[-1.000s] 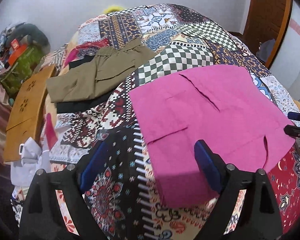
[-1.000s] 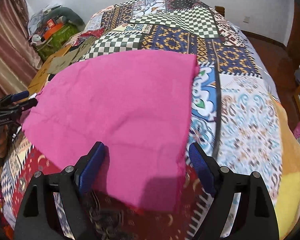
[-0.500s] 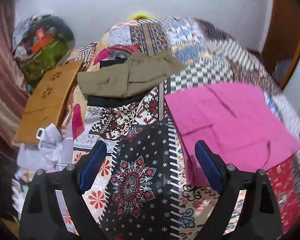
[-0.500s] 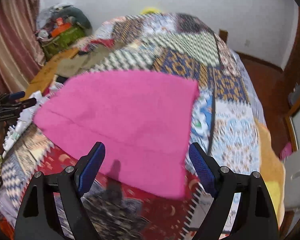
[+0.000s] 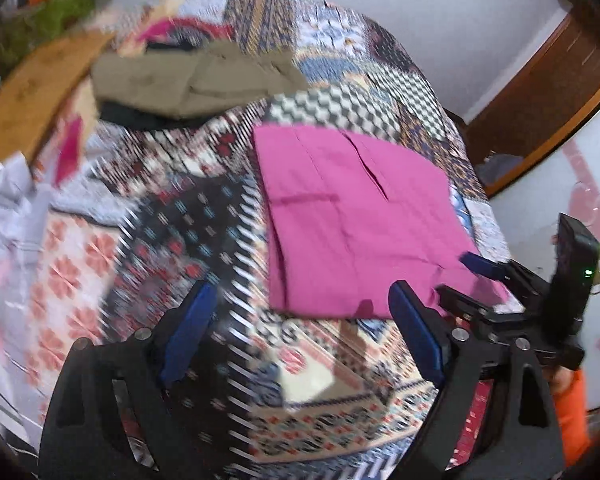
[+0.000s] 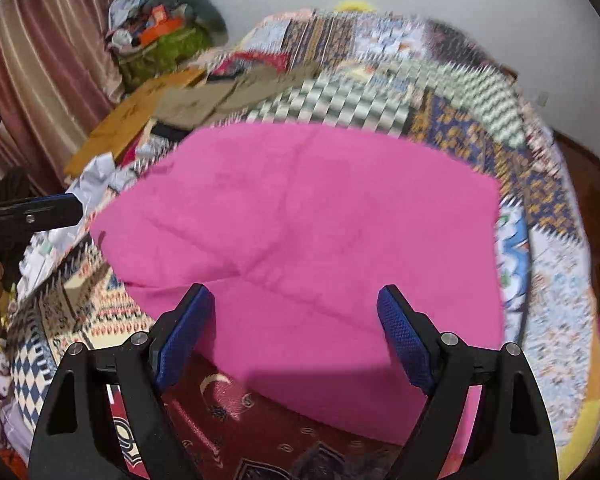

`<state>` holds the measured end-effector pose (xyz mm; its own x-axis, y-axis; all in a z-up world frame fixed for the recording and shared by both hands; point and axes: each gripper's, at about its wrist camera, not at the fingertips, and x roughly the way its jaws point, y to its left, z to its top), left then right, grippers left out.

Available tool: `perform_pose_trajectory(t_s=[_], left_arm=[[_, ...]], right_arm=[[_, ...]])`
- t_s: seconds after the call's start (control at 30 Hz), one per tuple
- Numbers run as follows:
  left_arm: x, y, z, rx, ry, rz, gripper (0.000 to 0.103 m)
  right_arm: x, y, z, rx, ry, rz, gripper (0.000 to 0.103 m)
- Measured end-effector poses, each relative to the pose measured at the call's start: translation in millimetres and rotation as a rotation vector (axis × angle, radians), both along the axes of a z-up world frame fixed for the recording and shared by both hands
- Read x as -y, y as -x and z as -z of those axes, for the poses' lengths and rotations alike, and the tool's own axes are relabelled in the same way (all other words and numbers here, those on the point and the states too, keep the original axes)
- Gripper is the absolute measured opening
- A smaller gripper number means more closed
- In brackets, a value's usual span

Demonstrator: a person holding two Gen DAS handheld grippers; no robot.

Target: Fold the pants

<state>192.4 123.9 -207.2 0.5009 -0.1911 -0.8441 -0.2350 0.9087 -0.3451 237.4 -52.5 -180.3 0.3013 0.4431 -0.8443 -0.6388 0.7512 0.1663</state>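
Scene: While both cameras looked down across the patchwork bed (image 5: 340, 384), the pink pants (image 5: 356, 220) lay flat on it as a folded, roughly rectangular panel, well apart from the olive garment (image 5: 192, 80) further up the bed.

Left tongs: the left tongs (image 5: 296, 328) stood wide apart and held nothing; they hovered over bare quilt, with only the right-hand pad near the pants' near edge.

Right tongs: the right tongs (image 6: 296, 332) were likewise spread and empty, their pads poised over the near part of the pink cloth (image 6: 308, 240); contact with the fabric could not be told.

Key relation: from the left tongs the pants lay ahead and off to the right; from the right tongs they lay straight ahead, filling the middle of the view. The right hand was judged the nearer one.

Long axis: in the left wrist view the panel ran away from the camera up the bed; in the right wrist view it spread across, so the two hands looked at it from adjoining sides.

Other hand seen: the right tongs showed in the left wrist view at the pants' near right corner (image 5: 480, 276).

Stage: probably between folds, with another fold or a final smoothing left.

Blur: both views were smeared.
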Motion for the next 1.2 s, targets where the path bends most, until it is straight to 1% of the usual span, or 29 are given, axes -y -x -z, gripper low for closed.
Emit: perform_pose_trajectory(t_s=[0.1,0.23,0.3,0.43,0.57,0.6,0.63,0.67,0.7,0.73,0.77,0.8,0.83,0.9,0.93,0.97,1.0,1.03,1.1,1.2], left_arm=[[6.9,2.1,6.2,-0.016,0.071,0.036,0.087],[14.1,1.8,16.5,-0.044,0.161,0.051,0.087],[14.9,1.0,16.9,-0.041,0.160,0.042,0.087],[15.0,-6.4,20.8,-0.021,0.223,0.016,0.087],[14.1,-19.3,24.3,-0.018,0.251,0.005,0.087],[14.1,-22.0,24.2,-0.014,0.252,0.004,0.086],[12.5,-23.9,24.2,-0.015,0.249,0.000,0.081],[10.8,-27.4,24.1,-0.018,0.235,-0.015,0.070],[9.8,-30.2,23.4,-0.020,0.214,-0.029,0.063],[8.9,-33.4,22.7,-0.024,0.180,-0.043,0.046],[8.3,-35.2,22.6,-0.025,0.163,-0.047,0.037],[8.5,-37.1,22.2,-0.022,0.155,-0.045,0.036],[9.7,-37.4,20.8,-0.014,0.141,-0.045,0.032],[15.5,-36.5,16.1,0.004,0.084,-0.039,0.028],[20.6,-35.0,11.1,0.020,0.040,-0.031,0.026],[22.6,-33.7,8.5,0.031,0.014,-0.024,0.025],[26.6,-32.6,3.3,0.048,-0.028,-0.010,0.025],[30.9,-30.0,-3.3,0.065,-0.078,0.003,0.024],[34.2,-27.7,-11.9,0.087,-0.139,0.017,0.023],[36.8,-18.9,-31.7,0.134,-0.252,0.025,0.022]], right_arm=[[2.6,0.4,-0.5,-0.009,-0.003,-0.015,0.084],[4.7,1.1,0.6,-0.018,-0.011,-0.027,0.086],[3.8,1.1,0.5,-0.022,-0.013,-0.030,0.086],[2.4,0.0,2.3,-0.025,-0.022,-0.034,0.087],[2.7,-0.3,3.5,-0.029,-0.025,-0.036,0.087],[2.4,-0.4,3.7,-0.029,-0.025,-0.037,0.087],[2.5,-0.6,3.7,-0.029,-0.027,-0.037,0.087],[2.7,-0.5,3.9,-0.030,-0.030,-0.037,0.087],[3.2,-0.7,3.8,-0.032,-0.032,-0.037,0.087],[3.6,-0.9,4.0,-0.034,-0.034,-0.037,0.087],[3.8,-1.0,4.0,-0.036,-0.037,-0.037,0.087],[4.0,-1.2,4.0,-0.036,-0.038,-0.037,0.087],[4.2,-1.2,3.9,-0.036,-0.039,-0.038,0.087],[4.4,-1.0,3.5,-0.036,-0.040,-0.037,0.087],[4.4,-0.9,3.2,-0.035,-0.042,-0.037,0.087],[5.0,-0.7,2.6,-0.035,-0.045,-0.036,0.087],[6.7,-0.6,1.4,-0.031,-0.051,-0.028,0.085],[9.0,-0.9,0.0,-0.030,-0.059,-0.015,0.084],[17.1,-2.4,-3.0,-0.036,-0.084,0.025,0.084],[32.8,-5.3,-8.0,-0.044,-0.113,0.084,0.084]])
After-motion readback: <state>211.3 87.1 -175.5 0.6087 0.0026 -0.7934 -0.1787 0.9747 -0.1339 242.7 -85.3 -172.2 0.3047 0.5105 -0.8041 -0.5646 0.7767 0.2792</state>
